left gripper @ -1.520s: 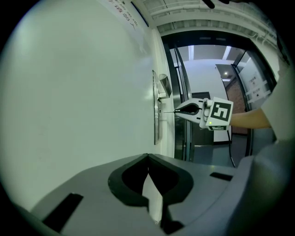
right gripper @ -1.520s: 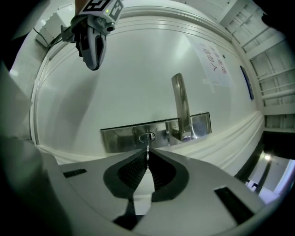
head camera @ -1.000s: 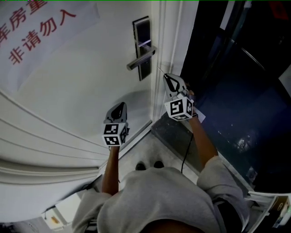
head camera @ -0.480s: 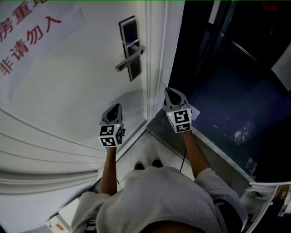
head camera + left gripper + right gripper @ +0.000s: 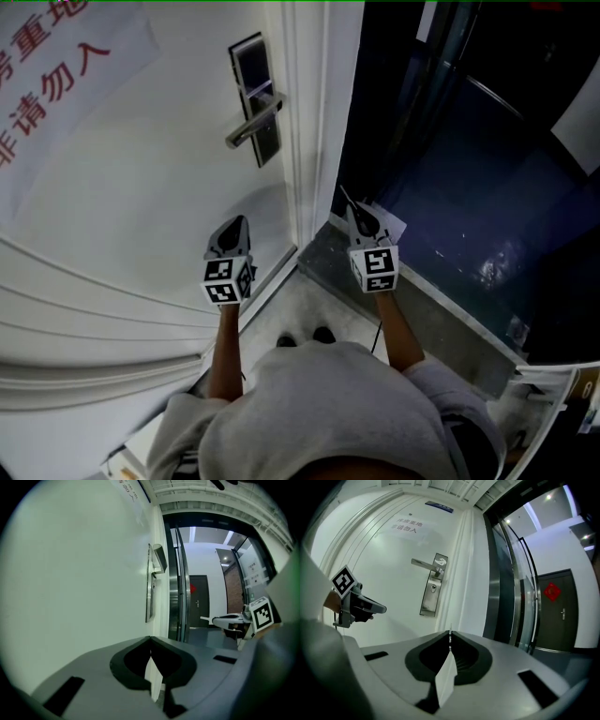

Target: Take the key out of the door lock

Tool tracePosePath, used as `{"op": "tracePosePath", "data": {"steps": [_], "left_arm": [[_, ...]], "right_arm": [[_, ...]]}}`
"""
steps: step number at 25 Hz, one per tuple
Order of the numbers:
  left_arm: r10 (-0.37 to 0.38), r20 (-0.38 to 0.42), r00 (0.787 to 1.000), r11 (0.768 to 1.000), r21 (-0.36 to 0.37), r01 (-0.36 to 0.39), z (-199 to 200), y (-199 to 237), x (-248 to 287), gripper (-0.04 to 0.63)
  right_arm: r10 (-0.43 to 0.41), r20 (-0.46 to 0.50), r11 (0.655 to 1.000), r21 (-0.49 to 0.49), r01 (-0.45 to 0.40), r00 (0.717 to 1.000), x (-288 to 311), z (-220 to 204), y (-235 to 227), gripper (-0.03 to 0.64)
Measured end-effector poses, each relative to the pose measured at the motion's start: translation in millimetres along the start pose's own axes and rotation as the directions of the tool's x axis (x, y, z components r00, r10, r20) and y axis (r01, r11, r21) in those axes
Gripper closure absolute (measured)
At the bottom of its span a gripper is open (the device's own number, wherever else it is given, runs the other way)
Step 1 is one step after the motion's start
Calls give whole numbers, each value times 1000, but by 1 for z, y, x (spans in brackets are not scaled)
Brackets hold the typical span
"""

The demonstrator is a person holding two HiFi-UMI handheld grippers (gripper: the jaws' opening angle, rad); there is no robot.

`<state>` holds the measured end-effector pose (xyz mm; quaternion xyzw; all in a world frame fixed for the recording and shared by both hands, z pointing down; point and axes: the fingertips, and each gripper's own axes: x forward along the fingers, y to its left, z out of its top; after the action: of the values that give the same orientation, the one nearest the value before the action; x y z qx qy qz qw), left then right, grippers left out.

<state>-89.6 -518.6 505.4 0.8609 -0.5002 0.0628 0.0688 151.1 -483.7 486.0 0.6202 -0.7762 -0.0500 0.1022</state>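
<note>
The dark lock plate (image 5: 251, 96) with its silver handle (image 5: 253, 122) sits on the white door (image 5: 141, 187); in the right gripper view the plate (image 5: 432, 585) shows its keyhole with nothing in it. My right gripper (image 5: 354, 212) is shut, and a thin key (image 5: 344, 196) sticks out of its tips, well below and right of the lock. The same key shows as a slim sliver (image 5: 450, 632) between the closed tips. My left gripper (image 5: 236, 225) is shut on nothing, close to the door face below the handle.
A paper sign with red characters (image 5: 56, 66) hangs on the door's upper left. The white door frame (image 5: 323, 112) borders a dark glass partition (image 5: 450, 141) on the right. The person's shoes (image 5: 305, 337) stand on the pale floor by the dark threshold (image 5: 375, 281).
My right gripper has drawn back from the lock plate, down and to the right, with the thin key still in its tips. The left gripper has barely shifted.
</note>
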Motion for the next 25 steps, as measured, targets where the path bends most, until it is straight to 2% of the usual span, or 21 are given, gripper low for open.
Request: {"op": "tracePosePath", "data": {"steps": [25], "left_arm": [[-10,-17,1000,1000,7,11,-6,-10,-2,577]], "right_arm": [[-22,10,1000,7,22,1000,3,1,-8,588]]}}
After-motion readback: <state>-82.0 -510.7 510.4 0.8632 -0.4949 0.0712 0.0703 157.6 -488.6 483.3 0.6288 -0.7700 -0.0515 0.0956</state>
